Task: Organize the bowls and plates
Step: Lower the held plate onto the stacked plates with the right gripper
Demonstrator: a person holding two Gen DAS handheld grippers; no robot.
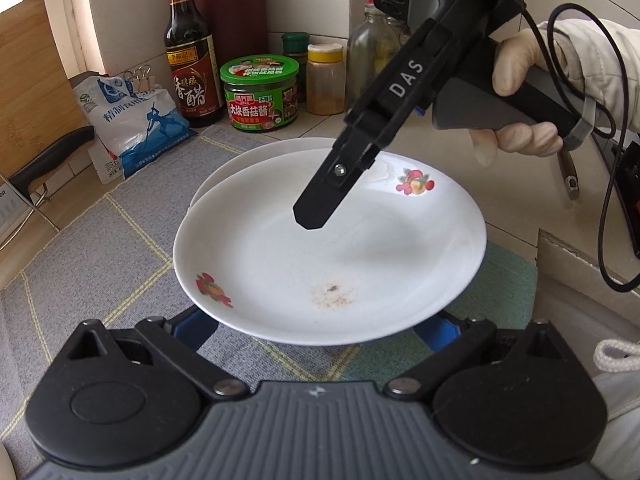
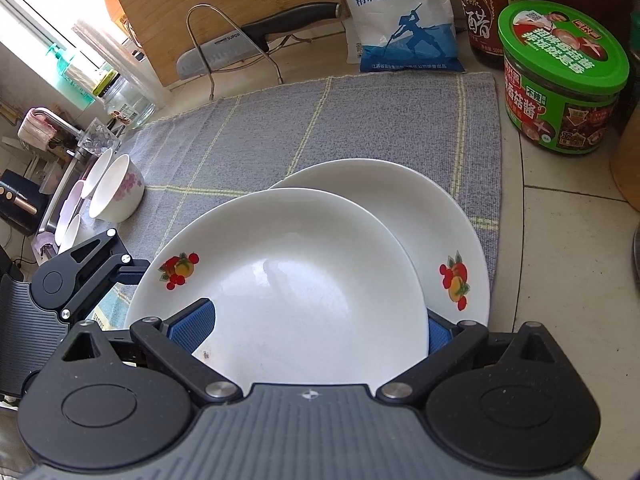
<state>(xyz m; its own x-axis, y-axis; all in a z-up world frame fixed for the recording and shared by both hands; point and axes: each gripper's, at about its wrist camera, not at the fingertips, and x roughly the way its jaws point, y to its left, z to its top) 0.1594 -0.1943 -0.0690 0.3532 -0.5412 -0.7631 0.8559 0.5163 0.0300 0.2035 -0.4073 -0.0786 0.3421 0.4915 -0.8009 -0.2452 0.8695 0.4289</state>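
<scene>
Two white round ceramic plates with fruit motifs (image 1: 332, 248) overlap on the grey checked mat (image 1: 100, 240); top one crumb-speckled. Left gripper (image 1: 320, 332) and right gripper (image 2: 316, 332) spread wide around its rim. Two floral bowls (image 2: 116, 188) by the sink.

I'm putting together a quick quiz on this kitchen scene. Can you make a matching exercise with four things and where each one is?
Things:
1. top plate
2. bowls
3. green-lidded jar
4. kitchen knife

Places:
A. on the wire rack by the cutting board
B. on the bare counter, off the mat's far right corner
C. at the mat's left edge, near the sink
D. overlapping a second plate on the grey mat

Pairs: 1-D, 2-C, 3-B, 4-A
</scene>
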